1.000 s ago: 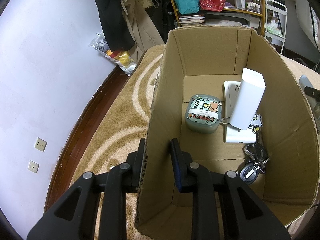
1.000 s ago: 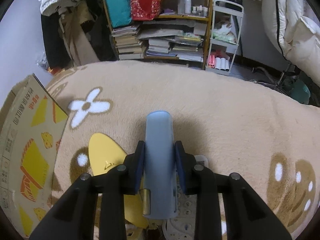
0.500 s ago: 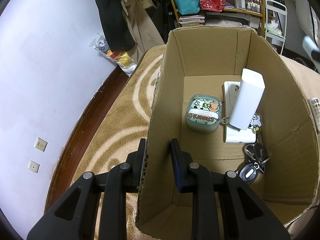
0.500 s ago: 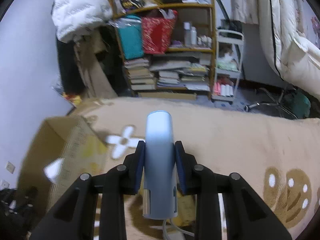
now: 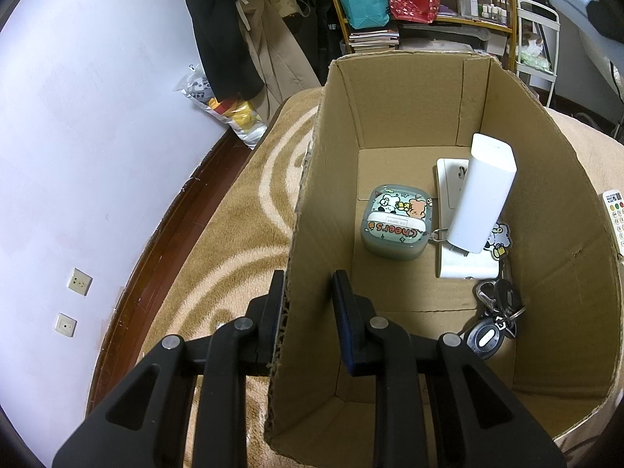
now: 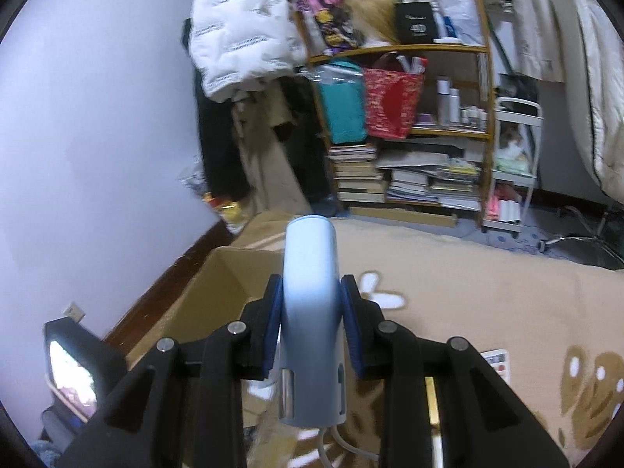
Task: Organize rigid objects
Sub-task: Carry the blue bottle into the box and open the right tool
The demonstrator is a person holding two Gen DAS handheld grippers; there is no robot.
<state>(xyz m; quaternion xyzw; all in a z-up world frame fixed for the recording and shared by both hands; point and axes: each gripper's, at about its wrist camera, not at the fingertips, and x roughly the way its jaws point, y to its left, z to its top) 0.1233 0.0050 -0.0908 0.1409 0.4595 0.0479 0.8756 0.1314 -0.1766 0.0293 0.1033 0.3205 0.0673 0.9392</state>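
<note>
An open cardboard box (image 5: 546,202) stands on the beige rug. Inside it lie a green cartoon case (image 5: 396,226), a tall white block (image 5: 483,199) leaning on a flat white slab (image 5: 448,183), and a bunch of keys (image 5: 495,312). My left gripper (image 5: 308,296) is open and straddles the box's left wall, one finger outside and one inside. My right gripper (image 6: 311,304) is shut on a light blue oblong device (image 6: 310,312) with a white cable, held in the air above the box's (image 6: 218,292) right side. The same device (image 5: 573,0) shows at the left wrist view's top right.
A white remote control (image 5: 616,218) lies on the rug (image 6: 507,292) just right of the box. A cluttered bookshelf (image 6: 409,179), hanging coats (image 6: 241,50) and a white cart (image 6: 514,167) stand behind. The wall (image 5: 97,117) is close on the left.
My right gripper has risen off the rug with the blue device and swung left, over the box's side. The left gripper and the box's contents have stayed still.
</note>
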